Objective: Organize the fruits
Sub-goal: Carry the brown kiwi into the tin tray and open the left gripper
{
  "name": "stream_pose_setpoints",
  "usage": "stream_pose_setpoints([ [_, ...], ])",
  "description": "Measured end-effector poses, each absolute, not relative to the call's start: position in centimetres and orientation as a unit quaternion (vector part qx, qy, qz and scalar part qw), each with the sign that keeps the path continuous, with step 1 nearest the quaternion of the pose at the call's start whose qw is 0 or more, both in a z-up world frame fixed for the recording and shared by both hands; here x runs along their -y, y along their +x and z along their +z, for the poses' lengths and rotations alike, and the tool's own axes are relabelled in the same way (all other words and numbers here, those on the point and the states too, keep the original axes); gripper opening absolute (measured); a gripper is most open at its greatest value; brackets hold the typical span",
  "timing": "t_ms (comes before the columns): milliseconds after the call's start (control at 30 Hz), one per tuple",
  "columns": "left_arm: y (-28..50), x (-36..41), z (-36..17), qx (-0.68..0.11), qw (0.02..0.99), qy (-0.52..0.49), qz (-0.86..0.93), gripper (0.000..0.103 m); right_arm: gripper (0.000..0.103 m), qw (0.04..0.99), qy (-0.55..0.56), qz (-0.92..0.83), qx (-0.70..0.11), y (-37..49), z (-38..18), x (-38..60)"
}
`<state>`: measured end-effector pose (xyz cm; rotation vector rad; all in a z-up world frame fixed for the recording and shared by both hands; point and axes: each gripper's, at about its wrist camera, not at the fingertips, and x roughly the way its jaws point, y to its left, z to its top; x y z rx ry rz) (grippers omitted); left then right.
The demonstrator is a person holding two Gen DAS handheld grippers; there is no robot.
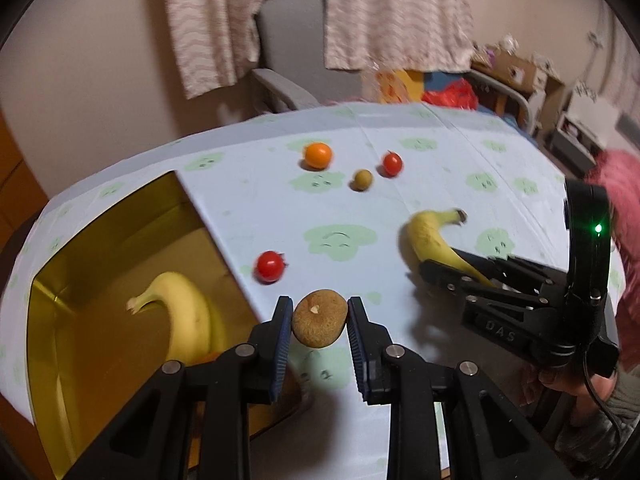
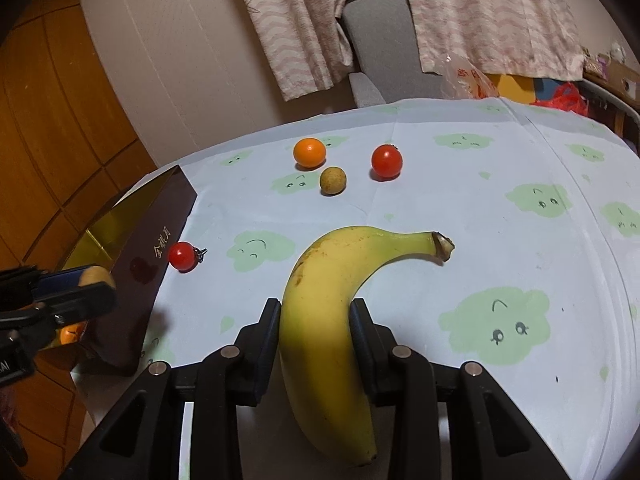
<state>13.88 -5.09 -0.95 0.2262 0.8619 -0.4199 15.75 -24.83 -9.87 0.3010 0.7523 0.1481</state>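
Observation:
My left gripper (image 1: 320,305) is shut on a brown kiwi (image 1: 319,322), held by the right wall of the open gold box (image 1: 100,248). A banana (image 1: 188,320) and something orange lie inside the box. My right gripper (image 2: 316,308) is shut on a second banana (image 2: 332,280) around its middle, low over the tablecloth; I cannot tell whether it touches. From the right wrist view the left gripper (image 2: 94,286) with the kiwi (image 2: 96,275) hangs over the box (image 2: 136,264). The left wrist view shows the right gripper (image 1: 430,270) on its banana (image 1: 432,236).
Loose on the cloud-print tablecloth (image 2: 500,216) lie a tomato (image 2: 183,255) beside the box, an orange (image 2: 309,153), a small tan fruit (image 2: 333,180) and another tomato (image 2: 386,161). A grey chair (image 2: 380,52) draped with clothes stands behind the table. A hand (image 1: 568,384) holds the right gripper.

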Motion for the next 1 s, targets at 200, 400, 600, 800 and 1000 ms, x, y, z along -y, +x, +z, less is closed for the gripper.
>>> stream_pose_setpoints([
  [200,13.4,0.6,0.0,-0.403,0.898,0.054,-0.170,0.028,0.035,0.912,0.164,0.066,-0.371,14.8,-9.6,25.1],
  [400,12.7,-4.4,0.3,-0.393,0.911,0.012,-0.126,0.028,0.035,0.910,0.181,0.063,-0.369,14.0,-9.0,25.2],
  [600,12.7,-8.6,-0.4,-0.395,0.915,-0.014,-0.083,0.028,0.035,0.911,0.180,0.074,-0.362,13.3,-7.8,24.2],
  [800,12.9,-11.8,-1.7,-0.403,0.913,-0.037,-0.045,0.028,0.035,0.914,0.175,0.092,-0.355,12.8,-6.4,22.5],
  [1000,13.5,-13.8,-3.3,-0.410,0.911,-0.037,-0.006,0.028,0.035,0.916,0.169,0.120,-0.345,12.3,-4.6,20.4],
])
